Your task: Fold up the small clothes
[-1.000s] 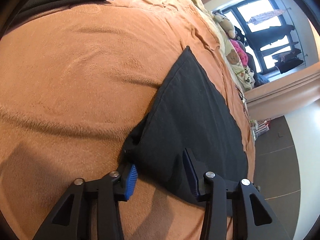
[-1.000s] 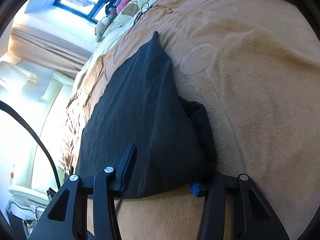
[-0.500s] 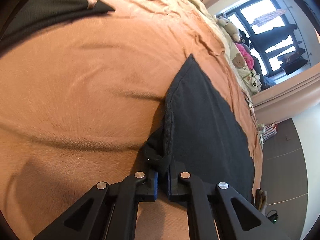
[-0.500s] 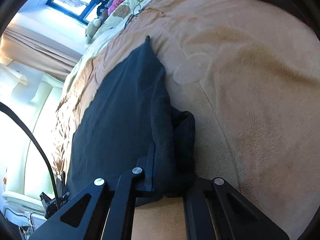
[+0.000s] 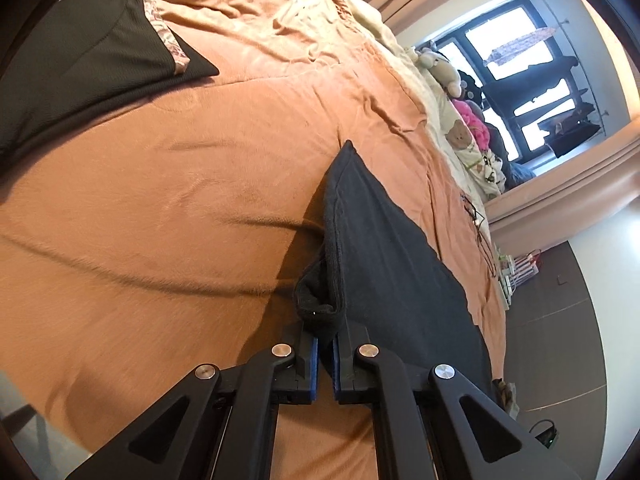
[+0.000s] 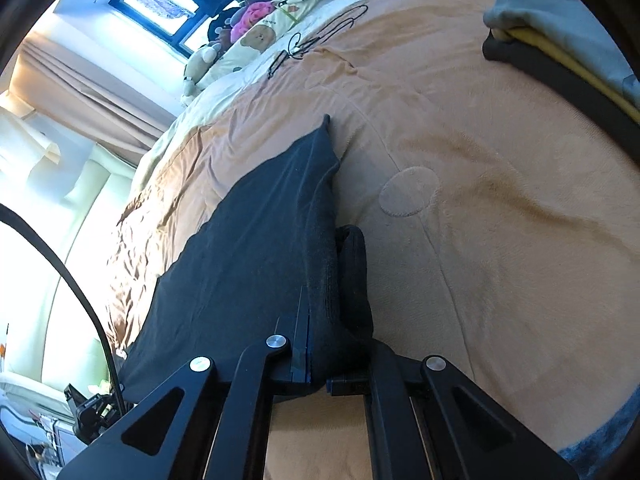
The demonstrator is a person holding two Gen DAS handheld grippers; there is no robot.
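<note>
Left claw (image 5: 325, 344): now clamping black garment (image 5: 384, 256) corner, rising from bed (image 5: 160, 208).
Right claw (image 6: 320, 364): likewise clamped, lifting toward 12 o'clock.
Meaning: fold beginning.

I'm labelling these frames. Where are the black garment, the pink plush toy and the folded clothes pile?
black garment (image 5: 392, 256), left wrist view, its flat middle.
pink plush toy (image 6: 253, 16), right wrist view, its body.
folded clothes pile (image 6: 560, 68), right wrist view, dark bottom layer.

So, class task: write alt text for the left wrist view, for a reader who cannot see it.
The left gripper is shut on a bunched corner of a black garment, which stretches away over an orange blanket on a bed. Another dark garment lies at the upper left, and soft toys sit near a bright window.
</note>
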